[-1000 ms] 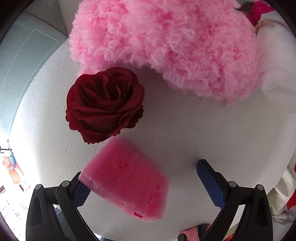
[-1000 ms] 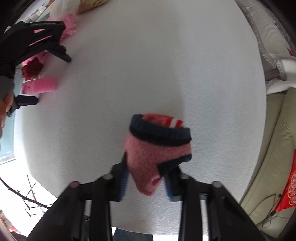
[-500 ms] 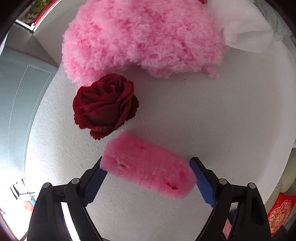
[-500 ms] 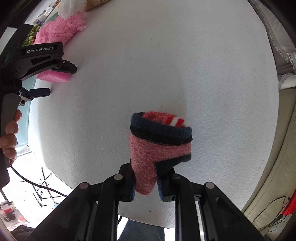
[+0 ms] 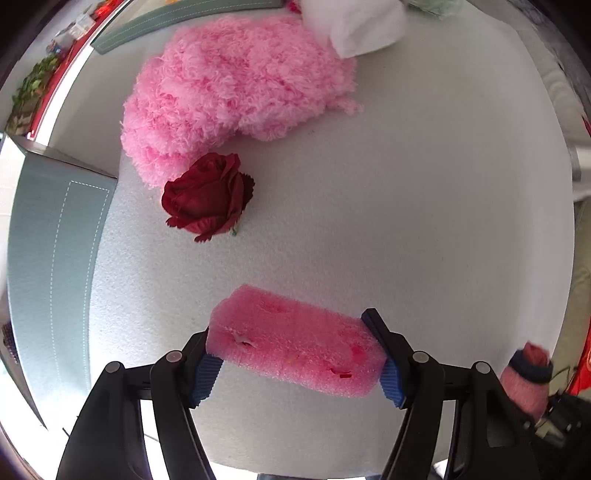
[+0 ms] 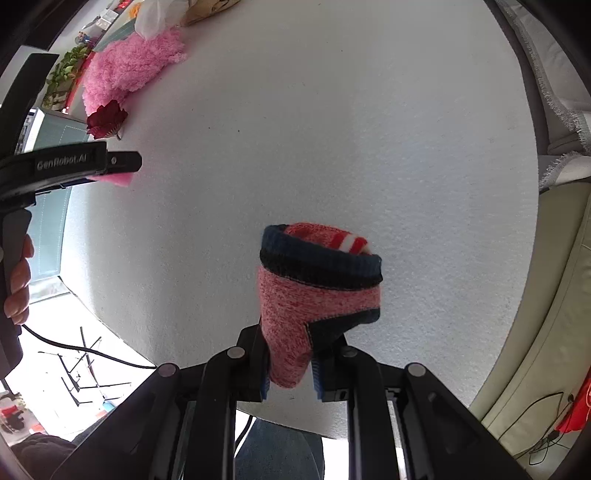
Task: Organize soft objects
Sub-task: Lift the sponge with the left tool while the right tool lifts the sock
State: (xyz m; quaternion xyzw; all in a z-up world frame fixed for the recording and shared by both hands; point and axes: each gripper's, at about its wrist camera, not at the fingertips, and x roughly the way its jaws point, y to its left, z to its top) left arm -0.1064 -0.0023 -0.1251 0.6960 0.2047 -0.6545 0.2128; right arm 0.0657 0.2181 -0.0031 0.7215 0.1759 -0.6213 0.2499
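Left wrist view looks down on the left gripper (image 5: 297, 356), whose blue ribbed pads (image 5: 390, 380) press on the two short ends of a pink foam sponge (image 5: 295, 341); its jaws have just been closing, and the block now sits clamped between them above the white table (image 5: 406, 221). The sponge's underside is hidden, so whether it clears the tabletop or brushes it cannot be told. Beyond it lies a dark red fabric rose (image 5: 207, 197), touching the lower edge of a fluffy pink plush cloth (image 5: 236, 96). A white cloth (image 5: 362, 29) overlaps the plush at the top and is cut off by the frame. At the far right edge a blurred pink sock with a navy cuff (image 5: 528, 376) shows only in part.

Right wrist view shows the right gripper (image 6: 291, 376) clenched on the toe end of that rolled knit sock (image 6: 317, 291), pink with a navy cuff and a red-and-white striped piece tucked inside; how much of the sock lies behind the fingers cannot be seen. It hangs over the white table (image 6: 332, 129). At the left, the left gripper (image 6: 118, 168) appears side-on, covering all but a corner of the sponge (image 6: 116, 180), with a person's fingers (image 6: 18, 280) on its handle, partly cut off. The rose (image 6: 107, 119) and the plush cloth (image 6: 129, 70) sit small near the far corner.
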